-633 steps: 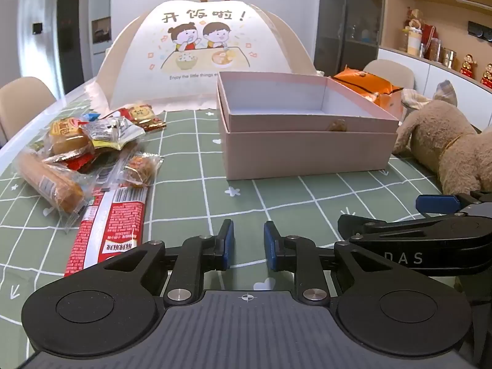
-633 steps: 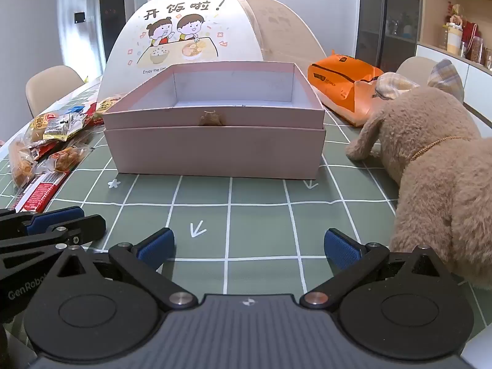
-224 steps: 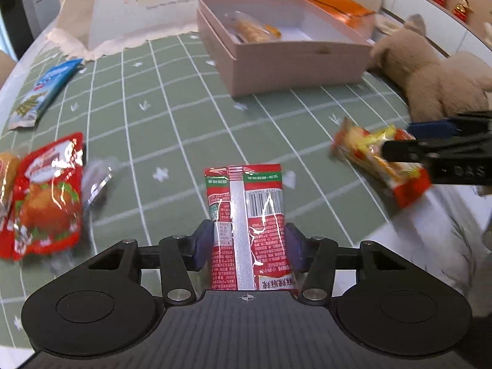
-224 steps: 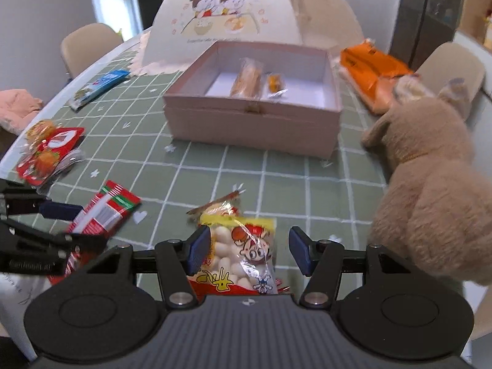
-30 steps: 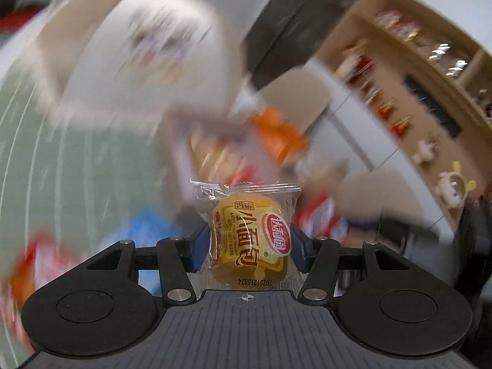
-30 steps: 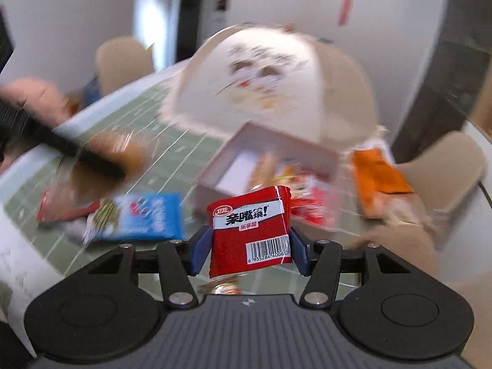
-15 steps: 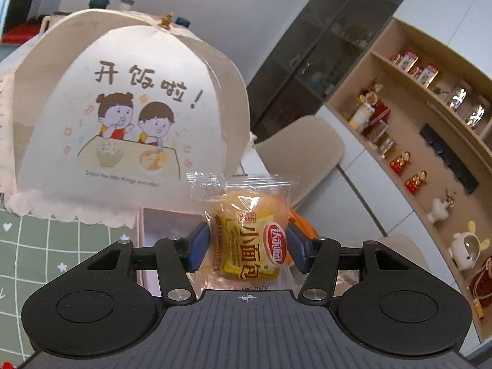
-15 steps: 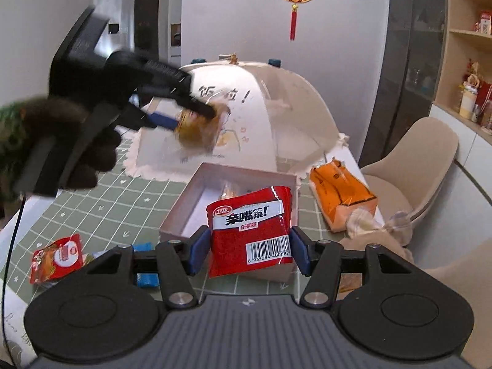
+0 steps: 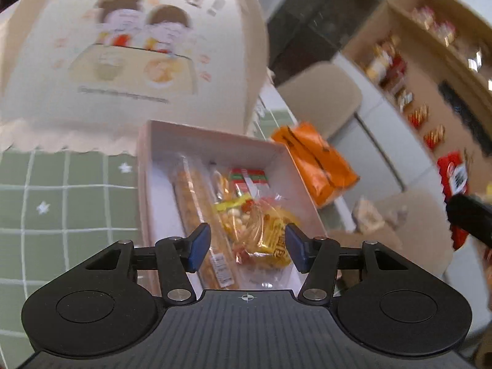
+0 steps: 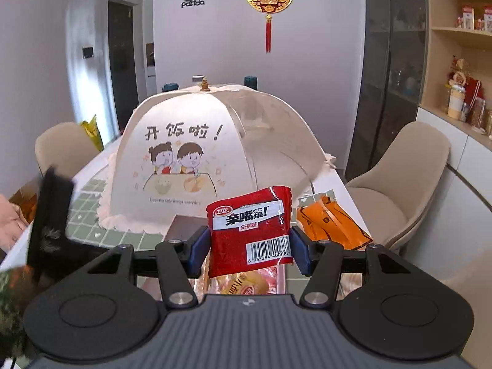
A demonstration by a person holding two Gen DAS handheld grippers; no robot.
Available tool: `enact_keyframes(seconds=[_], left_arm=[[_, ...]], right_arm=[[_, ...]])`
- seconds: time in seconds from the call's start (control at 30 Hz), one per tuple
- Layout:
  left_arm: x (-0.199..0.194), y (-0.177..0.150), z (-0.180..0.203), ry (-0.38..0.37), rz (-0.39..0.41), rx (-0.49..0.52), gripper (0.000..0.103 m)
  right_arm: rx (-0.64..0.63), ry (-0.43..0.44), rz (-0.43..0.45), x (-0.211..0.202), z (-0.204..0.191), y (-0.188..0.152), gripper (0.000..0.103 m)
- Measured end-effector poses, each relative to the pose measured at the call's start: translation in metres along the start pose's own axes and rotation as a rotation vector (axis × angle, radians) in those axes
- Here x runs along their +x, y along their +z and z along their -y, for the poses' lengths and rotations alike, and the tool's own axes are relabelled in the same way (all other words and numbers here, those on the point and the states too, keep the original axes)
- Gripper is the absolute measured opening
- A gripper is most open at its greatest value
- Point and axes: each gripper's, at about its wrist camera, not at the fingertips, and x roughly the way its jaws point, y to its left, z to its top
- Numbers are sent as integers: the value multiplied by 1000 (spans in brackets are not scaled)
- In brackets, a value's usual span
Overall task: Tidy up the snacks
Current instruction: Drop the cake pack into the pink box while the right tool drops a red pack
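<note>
My left gripper [image 9: 247, 243] hovers open over the near end of the pink box [image 9: 144, 184]. The yellow bun [image 9: 270, 240] is a blur just below its jaws, among the snacks in the box; the fingers themselves look sharp. The box also holds a long bar snack [image 9: 196, 203], a red-and-green packet [image 9: 249, 178] and a yellow peanut packet [image 9: 233, 212]. My right gripper [image 10: 249, 252] is shut on a red packet [image 10: 249, 233] with a barcode, held in the air on the box's near side. Under that packet the bun [image 10: 243, 286] shows inside the box.
A cream food-cover dome [image 10: 215, 141] stands right behind the box. An orange bag [image 9: 316, 166] lies to the box's right, with a plush toy [image 9: 409, 224] nearer. Beige chairs [image 10: 399, 190] flank the table, which has a green grid cloth [image 9: 61, 200]. Shelves line the right wall.
The left gripper has sunk from in front of the dome to just over the box, and the bun has left its jaws. The right gripper has risen with the red packet still gripped.
</note>
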Motion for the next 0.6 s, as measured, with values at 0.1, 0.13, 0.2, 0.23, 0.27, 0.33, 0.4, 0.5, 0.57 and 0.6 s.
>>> enact_keyframes(seconds=[0.1,0.13,0.2,0.23,0.27,0.33,0.4,0.5,0.57,0.6], left_arm=[[-24,7,-15,24,102,-70,58],[-29,10,-19,24,118,-98,58],[-40,10,-28,26,132,-159,58],[-50,6,-33,31,141,-184,58],[-62,2,-38,28,158,-198,58],[-90,-10,-51,37,193,-183,58],[-118,-25,-66,95,211,-135,58],[-151,-51,-99,217,181,-116,58],[-170,-69,-125,289,163,-165,58],[-179,-79,-138,319,157,-197,58]], right_arm=[[36,28,26,8,1,11,56],[54,41,37,16,-1,18,65],[74,98,29,40,-6,37,80],[71,127,-14,55,-8,44,79],[86,141,-55,67,-8,49,79],[126,154,-58,68,0,46,79],[140,156,-37,57,8,36,79],[102,142,-53,48,16,16,79],[35,108,-80,45,14,0,79],[-10,89,-93,43,10,-10,79]])
